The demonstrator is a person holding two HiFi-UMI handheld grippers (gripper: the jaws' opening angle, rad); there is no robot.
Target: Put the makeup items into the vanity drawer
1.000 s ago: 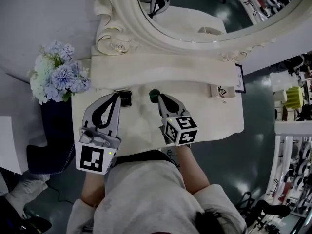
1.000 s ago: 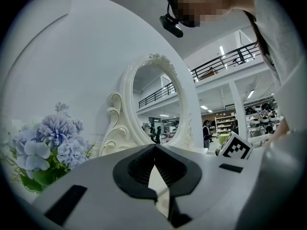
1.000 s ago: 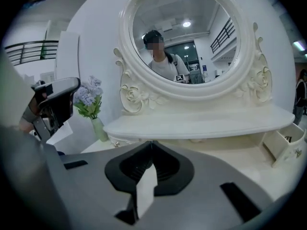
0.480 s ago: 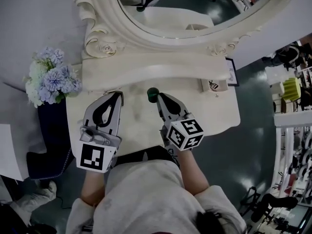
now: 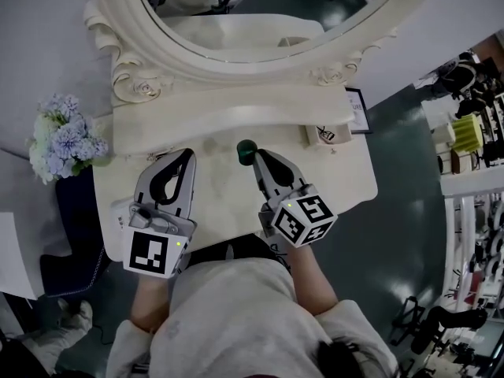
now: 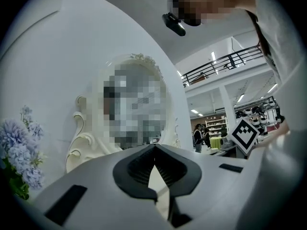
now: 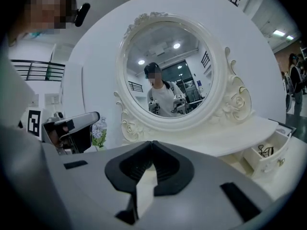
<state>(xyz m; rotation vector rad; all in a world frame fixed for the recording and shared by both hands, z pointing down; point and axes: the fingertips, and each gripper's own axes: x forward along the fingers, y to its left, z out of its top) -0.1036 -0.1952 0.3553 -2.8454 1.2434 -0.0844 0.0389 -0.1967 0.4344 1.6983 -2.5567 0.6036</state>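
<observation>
My right gripper (image 5: 255, 157) hovers over the middle of the cream vanity top (image 5: 346, 183), with a small dark green item (image 5: 247, 148) at its tips. Its jaws look shut on that item. In the right gripper view the jaws of the right gripper (image 7: 152, 143) meet and the green item does not show. My left gripper (image 5: 187, 154) is beside it on the left, shut with nothing in it, and in the left gripper view the tips of the left gripper (image 6: 154, 147) touch. A small open drawer (image 5: 323, 134) sits on the raised shelf at the right. The same drawer (image 7: 266, 152) shows a dark squiggly thing inside.
An oval mirror (image 5: 260, 6) in a carved frame stands at the back of the vanity. A bunch of pale blue flowers (image 5: 63, 140) is at the left end. A small framed card (image 5: 358, 110) stands beyond the drawer. Dark floor lies to the right.
The right gripper has lifted and moved along the vanity with the green item at its tips. The left gripper moved too. A black compact seen by the left tips earlier no longer shows.
</observation>
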